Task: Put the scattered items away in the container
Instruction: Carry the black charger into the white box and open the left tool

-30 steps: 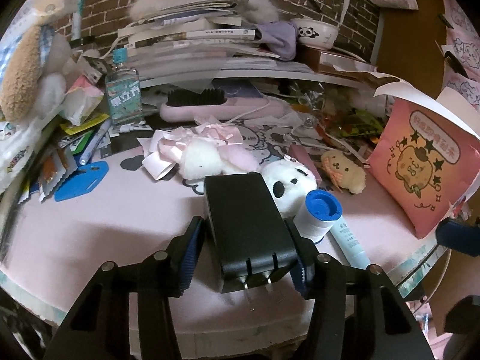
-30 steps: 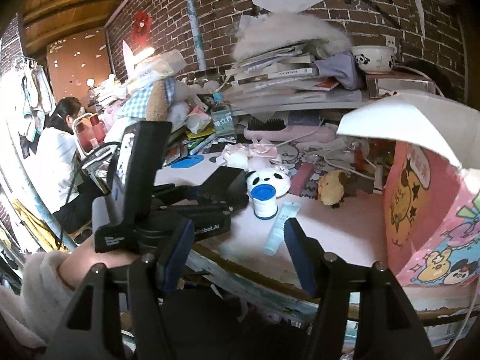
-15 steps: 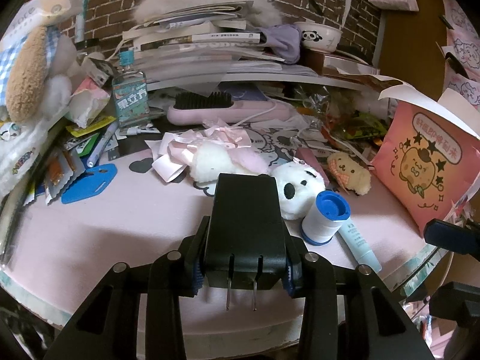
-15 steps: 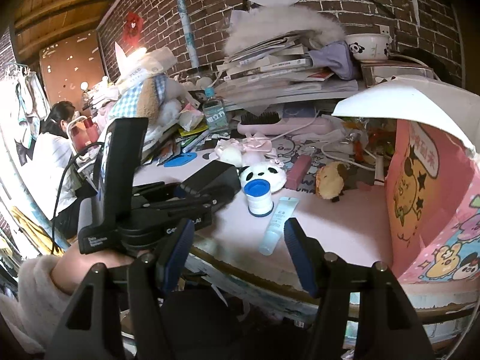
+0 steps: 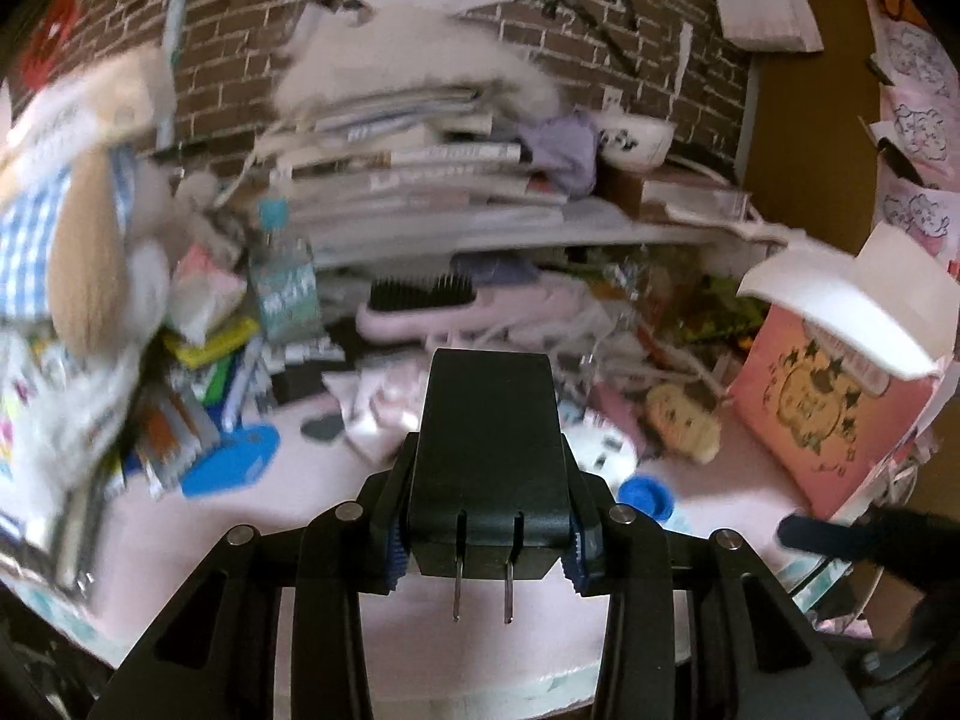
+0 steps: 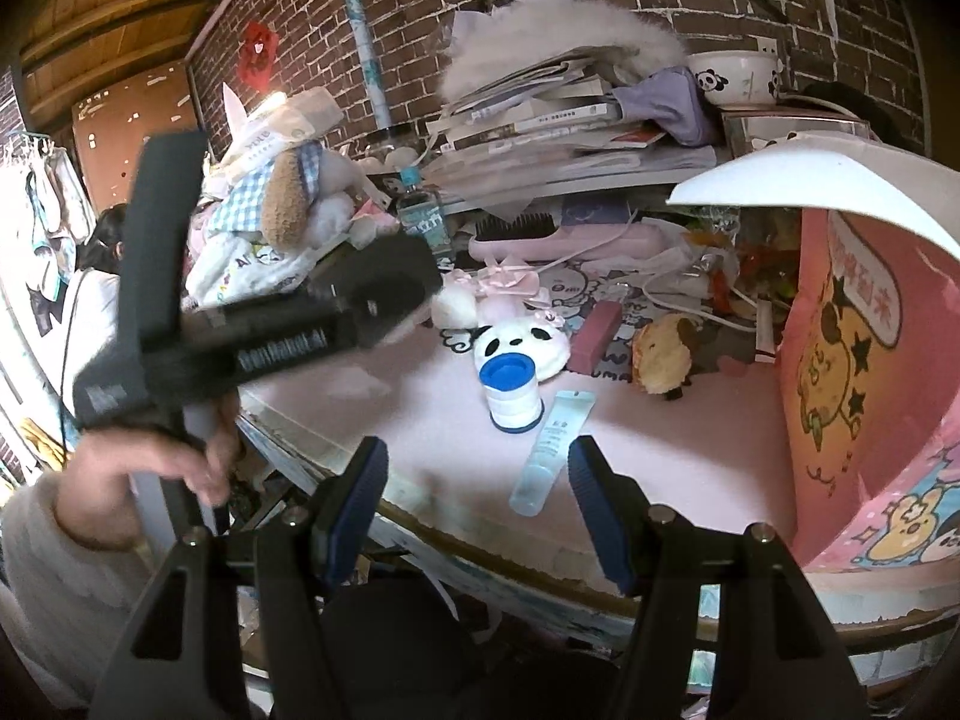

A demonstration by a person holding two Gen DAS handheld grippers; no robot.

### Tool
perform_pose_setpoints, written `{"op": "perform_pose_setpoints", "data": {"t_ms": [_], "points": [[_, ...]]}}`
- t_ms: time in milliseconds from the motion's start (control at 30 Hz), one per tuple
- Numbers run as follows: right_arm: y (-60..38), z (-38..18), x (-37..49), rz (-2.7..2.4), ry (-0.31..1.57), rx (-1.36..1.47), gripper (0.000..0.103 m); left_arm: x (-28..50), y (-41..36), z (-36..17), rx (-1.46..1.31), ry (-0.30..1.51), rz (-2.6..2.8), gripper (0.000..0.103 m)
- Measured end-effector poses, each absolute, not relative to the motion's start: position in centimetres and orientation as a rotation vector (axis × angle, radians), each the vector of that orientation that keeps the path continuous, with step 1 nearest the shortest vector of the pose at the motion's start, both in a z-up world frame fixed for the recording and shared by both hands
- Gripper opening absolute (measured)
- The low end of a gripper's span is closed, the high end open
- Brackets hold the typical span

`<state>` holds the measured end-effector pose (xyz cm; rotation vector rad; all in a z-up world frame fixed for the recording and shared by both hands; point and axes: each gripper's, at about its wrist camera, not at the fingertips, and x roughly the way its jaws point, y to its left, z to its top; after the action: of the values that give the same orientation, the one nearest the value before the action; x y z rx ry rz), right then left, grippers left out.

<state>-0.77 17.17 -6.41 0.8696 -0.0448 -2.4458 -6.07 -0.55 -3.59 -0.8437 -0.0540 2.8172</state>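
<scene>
My left gripper [image 5: 486, 552] is shut on a black plug adapter [image 5: 489, 450], its two metal prongs pointing back at the camera, held up above the pink table [image 5: 336, 510]. The right wrist view shows a hand [image 6: 138, 468] holding that gripper at the left, with the adapter [image 6: 393, 279] raised over the table's left part. My right gripper [image 6: 477, 510] stands open over the front edge, nothing between its fingers. The pink cartoon bag [image 6: 858, 372], its white flap lifted, stands at the right.
A blue-capped white jar [image 6: 510, 387], a pale blue tube [image 6: 552, 450], a panda plush [image 6: 528, 342], a brown plush [image 6: 663, 354] and a pink bar [image 6: 594, 330] lie mid-table. Books, a hairbrush [image 6: 540, 234], a bottle and soft toys crowd the back. A person sits far left.
My left gripper closed on the black adapter and lifted it off the table, tilting upward. The right gripper stayed open and moved slightly nearer the table.
</scene>
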Motion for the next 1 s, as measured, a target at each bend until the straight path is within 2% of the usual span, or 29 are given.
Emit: {"op": "perform_pose_setpoints", "data": {"t_ms": [500, 767, 1000], "points": [[18.3, -6.7, -1.0, -2.467, -0.065, 0.883, 0.060, -7.6, 6.5, 4.2, -0.653, 0.132, 2.653, 0.034], [19.0, -6.7, -0.7, -2.474, -0.081, 0.877, 0.060, -8.9, 12.2, 6.7, -0.673, 0.160, 2.410, 0.033], [19.3, -6.9, -0.7, -2.473, -0.104, 0.877, 0.060, -9.8, 16.9, 8.4, -0.698, 0.305, 2.337, 0.033]]}}
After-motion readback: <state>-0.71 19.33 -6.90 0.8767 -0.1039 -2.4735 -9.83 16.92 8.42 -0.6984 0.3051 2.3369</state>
